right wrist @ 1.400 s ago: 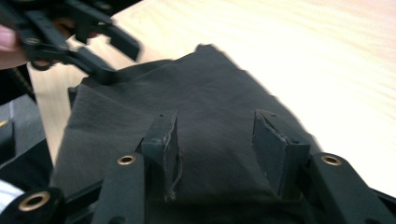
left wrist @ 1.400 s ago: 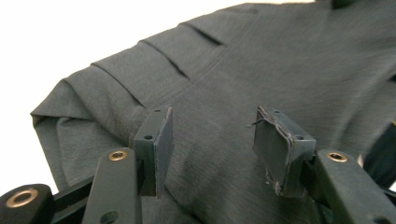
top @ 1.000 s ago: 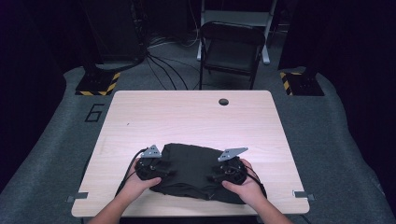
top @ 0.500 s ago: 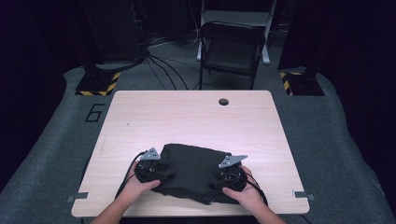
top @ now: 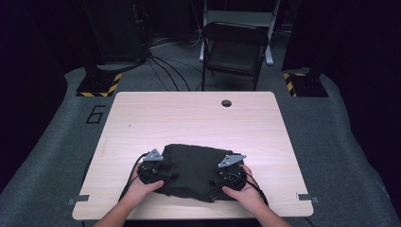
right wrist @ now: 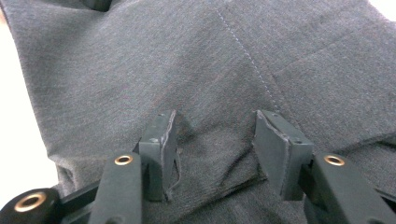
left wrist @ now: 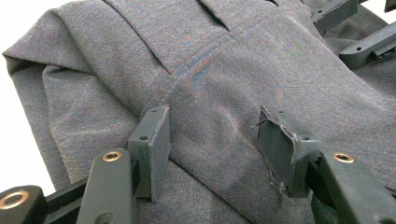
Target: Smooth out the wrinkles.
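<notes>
Both grippers, left gripper (top: 166, 171) and right gripper (top: 216, 178), press open-jawed (pads apart) on the dark folded garment (top: 193, 166).

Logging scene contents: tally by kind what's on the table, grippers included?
Dark grey folded garment: 1
Grippers: 2, left gripper and right gripper, both jaws apart over the cloth
Total: 3

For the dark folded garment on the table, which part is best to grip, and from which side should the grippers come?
Probably the near edge of the dark folded garment, approached from the person's side. There the cloth is bunched into thick folds that jaws can pinch, while the top lies flat. The left gripper and right gripper are open, pads resting on the cloth.
</notes>
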Available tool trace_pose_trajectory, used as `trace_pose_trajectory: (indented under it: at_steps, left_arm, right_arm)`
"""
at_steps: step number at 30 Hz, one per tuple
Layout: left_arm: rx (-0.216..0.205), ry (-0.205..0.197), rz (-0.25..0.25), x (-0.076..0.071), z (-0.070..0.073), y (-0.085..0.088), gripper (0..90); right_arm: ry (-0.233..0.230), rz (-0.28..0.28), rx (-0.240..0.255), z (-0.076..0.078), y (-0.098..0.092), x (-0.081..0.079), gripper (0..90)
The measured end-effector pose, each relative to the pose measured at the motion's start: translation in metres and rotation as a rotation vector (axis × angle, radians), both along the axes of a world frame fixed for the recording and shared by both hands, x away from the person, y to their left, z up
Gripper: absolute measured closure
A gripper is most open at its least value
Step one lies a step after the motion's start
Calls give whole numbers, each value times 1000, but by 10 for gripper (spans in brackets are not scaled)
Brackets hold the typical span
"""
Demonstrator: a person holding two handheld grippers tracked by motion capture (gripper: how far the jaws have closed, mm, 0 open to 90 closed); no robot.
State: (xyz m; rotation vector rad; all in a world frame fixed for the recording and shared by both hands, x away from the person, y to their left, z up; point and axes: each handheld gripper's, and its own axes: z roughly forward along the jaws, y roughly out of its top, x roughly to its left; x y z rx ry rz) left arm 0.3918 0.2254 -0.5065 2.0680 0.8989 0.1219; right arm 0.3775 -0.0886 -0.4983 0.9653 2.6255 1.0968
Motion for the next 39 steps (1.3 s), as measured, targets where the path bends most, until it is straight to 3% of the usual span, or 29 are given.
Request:
trace_pose_trajectory:
  at_steps: [8, 20, 29, 34, 39]
  left_arm:
    - [20, 7, 23, 7, 2, -3, 441]
    - [8, 26, 67, 16, 3, -7, 442]
    - [16, 26, 78, 26, 3, -7, 443]
    - [29, 5, 81, 33, 3, -7, 443]
    - [8, 6, 109, 37, 1, -8, 443]
  right_arm:
    - [5, -34, 6, 0, 1, 18, 487]
    - [16, -67, 7, 2, 3, 34, 485]
    - [12, -74, 0, 2, 4, 49, 484]
    - [7, -82, -5, 2, 5, 56, 481]
    - [3, -93, -3, 2, 6, 63, 477]
